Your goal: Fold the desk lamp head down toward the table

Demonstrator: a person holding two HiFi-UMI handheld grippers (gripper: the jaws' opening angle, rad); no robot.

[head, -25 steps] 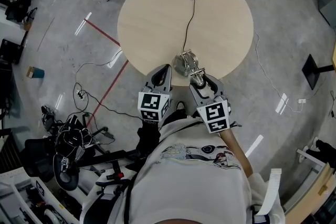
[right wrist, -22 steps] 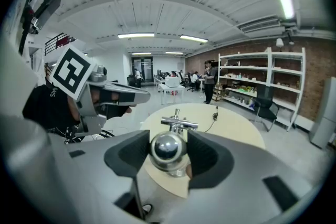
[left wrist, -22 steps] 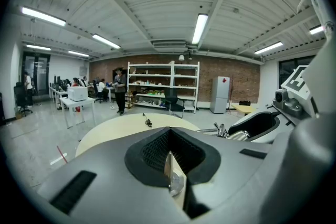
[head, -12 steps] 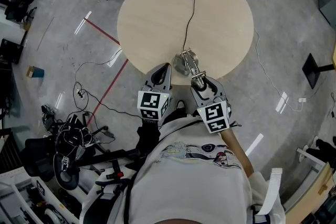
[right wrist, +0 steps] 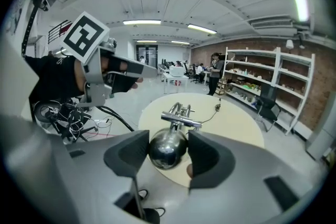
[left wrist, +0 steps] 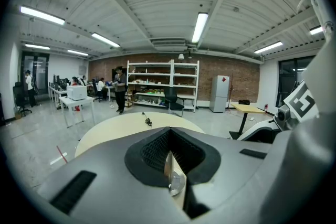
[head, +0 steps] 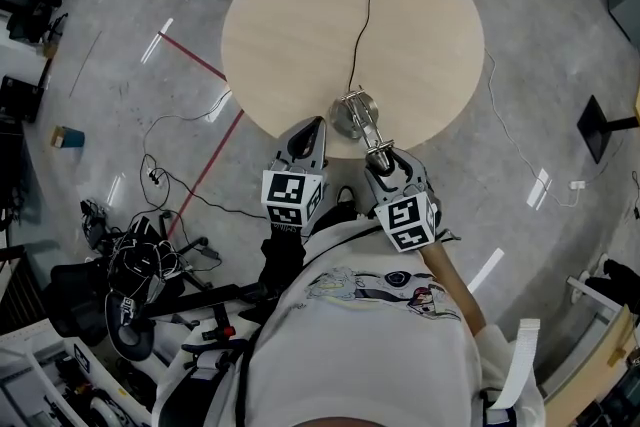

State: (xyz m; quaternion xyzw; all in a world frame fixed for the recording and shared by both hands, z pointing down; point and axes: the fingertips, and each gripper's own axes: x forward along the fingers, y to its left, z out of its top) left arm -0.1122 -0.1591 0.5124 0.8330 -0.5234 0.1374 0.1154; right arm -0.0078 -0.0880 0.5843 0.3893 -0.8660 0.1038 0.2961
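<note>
Your desk lamp (head: 358,123) is polished chrome and stands at the near edge of the round counter (head: 290,25), just below the middle of the head view. Its round base (head: 346,120) sits flat on the wood. The jointed arm (head: 369,134) leans out past the counter's rim toward the lower right. The ball-shaped lamp head (right wrist: 166,147) sits low in the centre of the right gripper view, pinched between your right tongs (right wrist: 168,150). A thin black cord (head: 362,25) runs from the base toward the top of the frame.
</note>
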